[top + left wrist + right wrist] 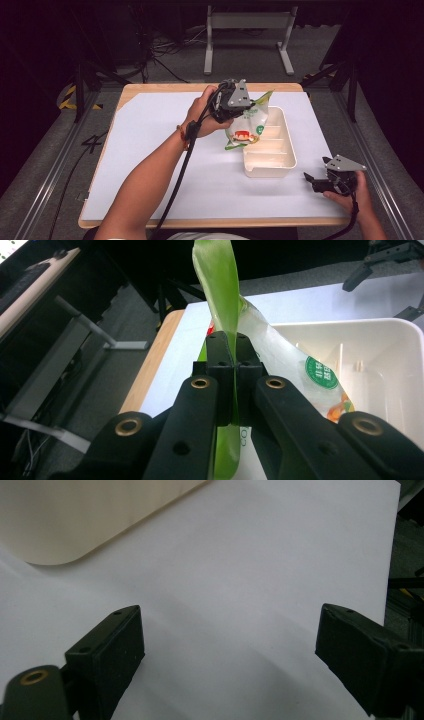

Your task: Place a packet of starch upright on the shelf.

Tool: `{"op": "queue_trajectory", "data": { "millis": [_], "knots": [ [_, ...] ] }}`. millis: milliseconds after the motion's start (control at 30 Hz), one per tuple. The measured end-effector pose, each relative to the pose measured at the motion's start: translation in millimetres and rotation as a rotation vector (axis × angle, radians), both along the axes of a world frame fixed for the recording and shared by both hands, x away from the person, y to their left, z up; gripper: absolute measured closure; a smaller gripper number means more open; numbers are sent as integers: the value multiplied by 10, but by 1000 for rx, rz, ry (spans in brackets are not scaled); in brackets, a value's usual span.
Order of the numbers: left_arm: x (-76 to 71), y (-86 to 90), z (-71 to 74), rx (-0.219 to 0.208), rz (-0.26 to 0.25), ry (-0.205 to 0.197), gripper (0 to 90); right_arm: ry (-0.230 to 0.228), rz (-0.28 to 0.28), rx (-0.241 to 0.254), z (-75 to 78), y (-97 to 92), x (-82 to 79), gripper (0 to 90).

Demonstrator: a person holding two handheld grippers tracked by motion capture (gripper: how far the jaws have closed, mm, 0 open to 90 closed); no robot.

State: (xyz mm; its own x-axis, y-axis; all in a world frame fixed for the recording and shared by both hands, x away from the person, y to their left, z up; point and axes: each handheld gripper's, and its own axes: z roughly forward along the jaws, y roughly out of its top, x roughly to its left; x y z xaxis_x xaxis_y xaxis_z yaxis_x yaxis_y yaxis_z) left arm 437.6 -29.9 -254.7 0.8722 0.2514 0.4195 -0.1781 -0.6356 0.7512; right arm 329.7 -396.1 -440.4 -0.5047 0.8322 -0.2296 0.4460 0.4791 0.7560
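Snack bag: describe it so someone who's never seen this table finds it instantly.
On the white-covered wooden table, find the cream plastic divided tray right of centre. At its near-left rim hangs a glossy white snack bag with green edges and a pudding picture, pinched at its top by the left claw. It is the only printed, colourful item here.

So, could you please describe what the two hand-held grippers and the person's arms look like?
Both are black. The left hand-held gripper and the right hand-held gripper each carry a grey three-cornered plate and trail a black cable. The jaw arms have brass-coloured rivets and blocky black pads. The forearms are bare of sleeves; a reddish band sits on the left wrist.
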Motion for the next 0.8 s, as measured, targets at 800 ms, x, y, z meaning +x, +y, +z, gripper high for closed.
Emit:
{"op": "queue_trajectory", "data": {
  "millis": [800],
  "knots": [
    [-20,-282,-63,-3,-29,-7,896,0,3,3,-4,-5,3,119]
  ]
}}
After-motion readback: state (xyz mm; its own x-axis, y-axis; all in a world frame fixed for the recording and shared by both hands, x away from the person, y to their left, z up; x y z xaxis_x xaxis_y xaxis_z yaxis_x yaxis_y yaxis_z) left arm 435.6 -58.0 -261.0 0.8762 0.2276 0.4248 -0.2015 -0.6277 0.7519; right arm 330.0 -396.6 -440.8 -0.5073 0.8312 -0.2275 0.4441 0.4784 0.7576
